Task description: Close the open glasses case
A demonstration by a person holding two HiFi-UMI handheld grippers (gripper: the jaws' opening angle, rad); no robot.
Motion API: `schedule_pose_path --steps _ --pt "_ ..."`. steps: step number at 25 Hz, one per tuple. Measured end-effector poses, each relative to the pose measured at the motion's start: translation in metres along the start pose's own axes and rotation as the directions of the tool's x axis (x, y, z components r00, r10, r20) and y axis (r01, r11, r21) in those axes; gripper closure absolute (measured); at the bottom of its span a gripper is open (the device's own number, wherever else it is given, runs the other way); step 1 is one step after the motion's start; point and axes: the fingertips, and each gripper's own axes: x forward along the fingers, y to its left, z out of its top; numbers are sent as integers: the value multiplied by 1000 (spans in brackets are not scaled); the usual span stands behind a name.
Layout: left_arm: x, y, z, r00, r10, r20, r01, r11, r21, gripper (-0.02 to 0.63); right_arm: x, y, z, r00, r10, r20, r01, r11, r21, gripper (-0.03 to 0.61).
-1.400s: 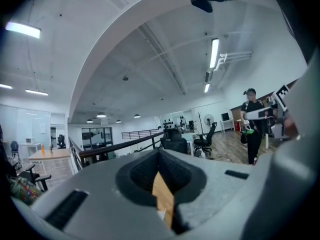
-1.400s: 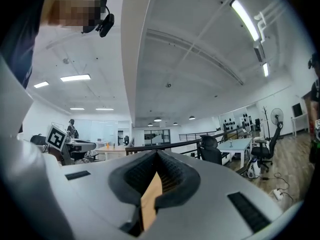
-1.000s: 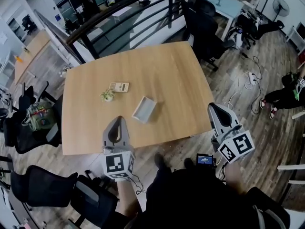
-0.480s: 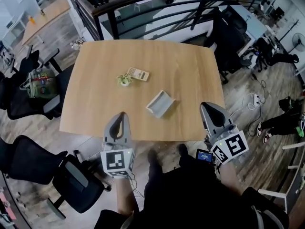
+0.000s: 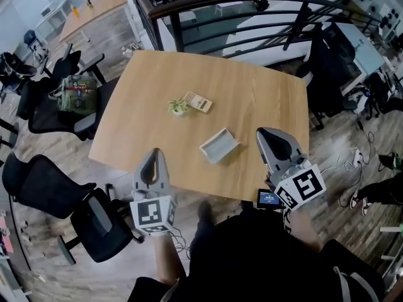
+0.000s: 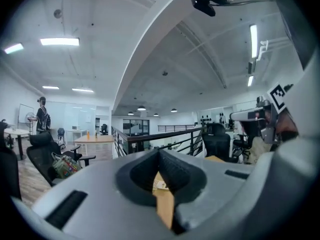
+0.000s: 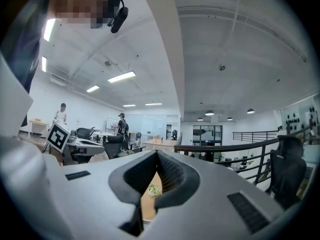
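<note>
Open glasses case [image 5: 220,145] lies on the wooden table [image 5: 264,93] near its front edge, between left gripper [image 5: 157,151] and right gripper [image 5: 261,132]; neither touches it, and each has its jaws together with nothing between; calculator [image 5: 197,102] and small plant [image 5: 178,108] lie beyond

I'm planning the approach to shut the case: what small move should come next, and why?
Probably ease the right gripper across the table toward the open glasses case. Both grippers are shut and empty near the table's front edge, apart from the case, and the right one looks closer to it than the left gripper.
</note>
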Motion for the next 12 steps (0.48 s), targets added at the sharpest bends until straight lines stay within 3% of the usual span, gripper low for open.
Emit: schedule_pose_path --steps 12 --pt "17 -41 13 995 92 -28 -89 991 96 614 -33 -78 -42 1000 -8 23 6 996 93 565"
